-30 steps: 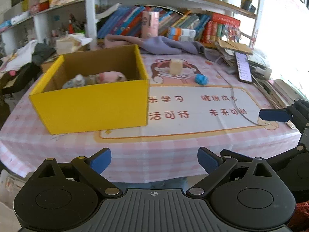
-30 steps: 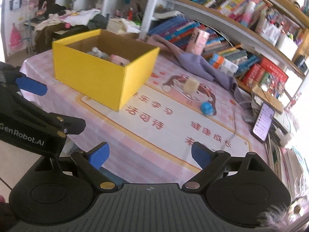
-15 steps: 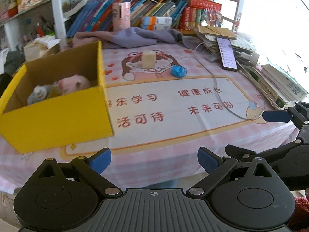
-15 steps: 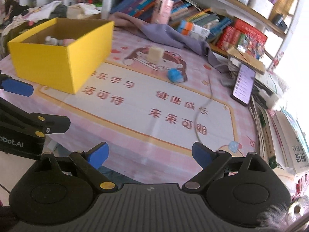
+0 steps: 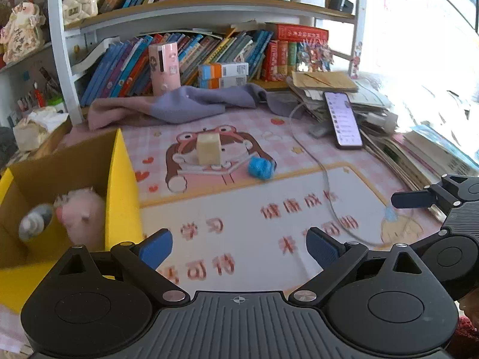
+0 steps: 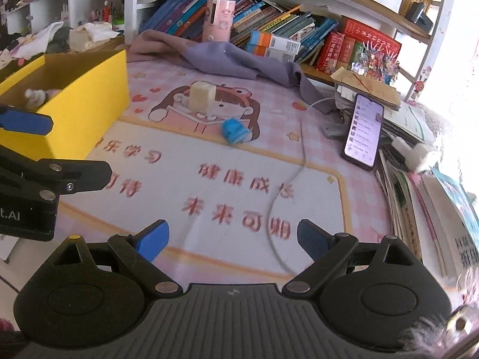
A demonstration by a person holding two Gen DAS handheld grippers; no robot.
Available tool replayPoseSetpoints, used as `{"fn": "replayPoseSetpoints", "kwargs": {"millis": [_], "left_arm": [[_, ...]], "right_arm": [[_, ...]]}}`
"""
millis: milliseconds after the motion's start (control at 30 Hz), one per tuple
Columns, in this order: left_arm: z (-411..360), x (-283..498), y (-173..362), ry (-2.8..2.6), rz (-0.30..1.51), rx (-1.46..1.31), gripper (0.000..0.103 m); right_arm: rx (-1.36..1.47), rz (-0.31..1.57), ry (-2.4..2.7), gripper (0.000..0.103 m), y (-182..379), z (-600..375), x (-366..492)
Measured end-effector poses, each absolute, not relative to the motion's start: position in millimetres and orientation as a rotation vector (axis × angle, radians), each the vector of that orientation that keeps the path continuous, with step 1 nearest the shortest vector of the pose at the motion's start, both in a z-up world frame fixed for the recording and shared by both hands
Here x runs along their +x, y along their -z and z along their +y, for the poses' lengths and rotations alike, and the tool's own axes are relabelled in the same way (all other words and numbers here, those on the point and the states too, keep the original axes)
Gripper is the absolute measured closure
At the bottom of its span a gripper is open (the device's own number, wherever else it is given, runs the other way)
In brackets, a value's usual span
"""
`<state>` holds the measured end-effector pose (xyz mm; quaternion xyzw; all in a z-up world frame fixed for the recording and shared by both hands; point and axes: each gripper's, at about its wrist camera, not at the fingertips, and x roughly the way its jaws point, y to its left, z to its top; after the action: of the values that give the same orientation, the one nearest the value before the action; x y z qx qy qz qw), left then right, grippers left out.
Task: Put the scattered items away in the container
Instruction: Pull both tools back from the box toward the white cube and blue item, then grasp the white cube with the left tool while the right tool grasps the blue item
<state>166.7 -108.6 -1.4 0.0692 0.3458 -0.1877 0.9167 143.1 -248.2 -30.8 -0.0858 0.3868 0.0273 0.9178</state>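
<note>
A yellow cardboard box (image 5: 124, 185) stands at the table's left and also shows in the right wrist view (image 6: 89, 101). It holds a pink plush toy (image 5: 82, 212) and a small bottle (image 5: 34, 224). A cream block (image 5: 208, 148) (image 6: 201, 95) and a blue crumpled item (image 5: 260, 167) (image 6: 235, 130) lie on the pink mat beyond both grippers. My left gripper (image 5: 238, 246) is open and empty over the mat's front. My right gripper (image 6: 232, 240) is open and empty, to the right of the left one.
A white cable (image 6: 299, 161) runs across the mat. A lit phone (image 6: 363, 128) leans on stacked books and papers (image 5: 434, 155) at the right. A purple cloth (image 5: 185, 104) and a pink cylinder (image 5: 164, 67) lie before the bookshelf at the back.
Both grippers have moved forward and to the right over the table. The box has slid toward the left edge of both views; the block and blue item look nearer. Both stayed open.
</note>
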Motion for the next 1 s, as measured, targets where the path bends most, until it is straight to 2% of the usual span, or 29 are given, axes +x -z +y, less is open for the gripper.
{"fn": "replayPoseSetpoints", "kwargs": {"millis": [367,633,1000], "left_arm": [[-139.0,222.7,-3.8,0.289,0.728,0.089,0.005],[-162.2,270.5,0.5,0.208,0.753,0.109,0.005],[-185.8,337.2,17.8,0.158,0.792,0.188,0.005]], "right_arm": [[-0.182,0.78,-0.165,0.013,27.6,-280.3,209.5],[-0.171,0.783,-0.26,0.023,37.5,-299.4,250.6],[-0.225,0.718,-0.387,0.029,55.6,-298.1,301.1]]}}
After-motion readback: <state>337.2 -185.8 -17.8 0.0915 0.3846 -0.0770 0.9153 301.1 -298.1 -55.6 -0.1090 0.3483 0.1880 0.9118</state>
